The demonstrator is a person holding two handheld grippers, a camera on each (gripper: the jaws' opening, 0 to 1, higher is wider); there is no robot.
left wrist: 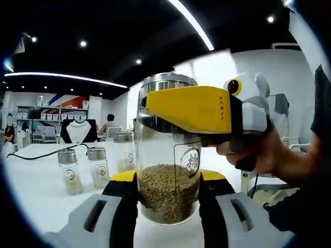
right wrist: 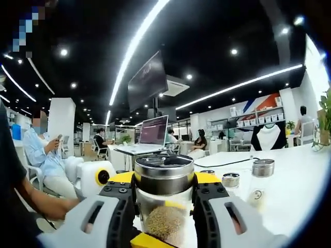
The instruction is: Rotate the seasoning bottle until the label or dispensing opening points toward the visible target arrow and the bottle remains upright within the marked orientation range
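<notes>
In the left gripper view, the seasoning bottle (left wrist: 168, 170) stands upright on the white table (left wrist: 36, 175), its glass body between the left gripper (left wrist: 168, 217)'s jaws, which close narrowly on its lower half, probably to steady it. The right gripper (left wrist: 207, 111) reaches in from the right and clamps the neck under the metal cap (left wrist: 166, 82), likely to turn it. The printed label (left wrist: 190, 161) faces this camera. Two small shakers (left wrist: 83, 168) stand beside it.

In the right gripper view, the right gripper (right wrist: 164, 206) holds the bottle (right wrist: 164, 222) just below its cap (right wrist: 163, 173), revealing the lid top. No target arrow is visible.
</notes>
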